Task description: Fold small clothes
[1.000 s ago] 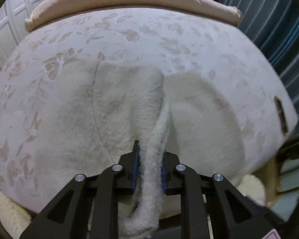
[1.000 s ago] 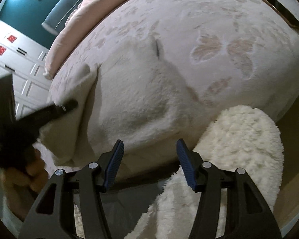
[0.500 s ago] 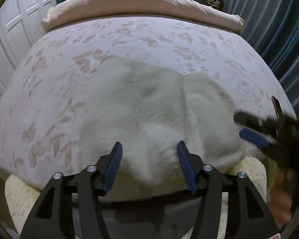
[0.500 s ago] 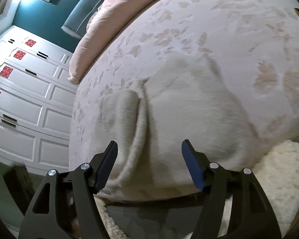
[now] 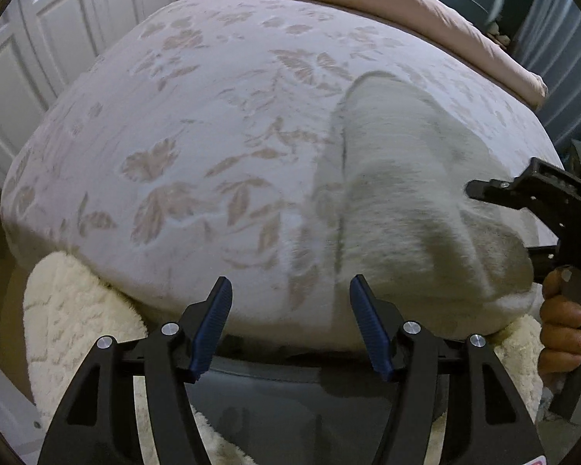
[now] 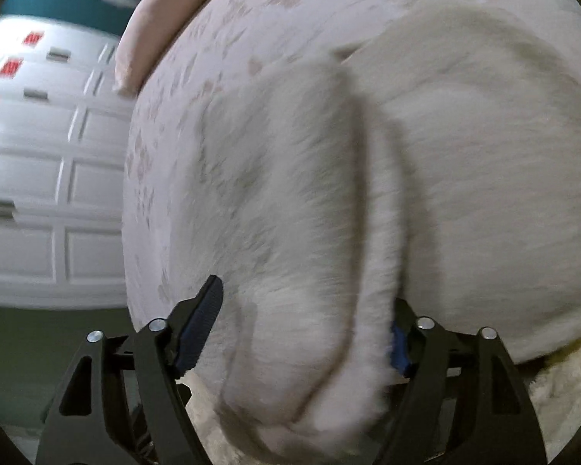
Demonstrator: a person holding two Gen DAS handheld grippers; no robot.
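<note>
Left tool (image 5: 288, 323): jaws wide apart, empty, over bare bedspread (image 5: 182, 124); it has let go of the fold it pinched a second ago and slid left.
Garment (image 5: 399, 193): cream knit, lying partly folded at the bed's near edge.
Right tool (image 6: 302, 331): jaws closing around the raised fold, probably for the next fold; firm grip cannot be told.

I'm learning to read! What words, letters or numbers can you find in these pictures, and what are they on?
Red labels on the white wardrobe doors: too blurred to read.
Red mark at the bottom edge of the left gripper's body: cut off, unreadable.
Bedspread, cream garment, right gripper: no writing.
</note>
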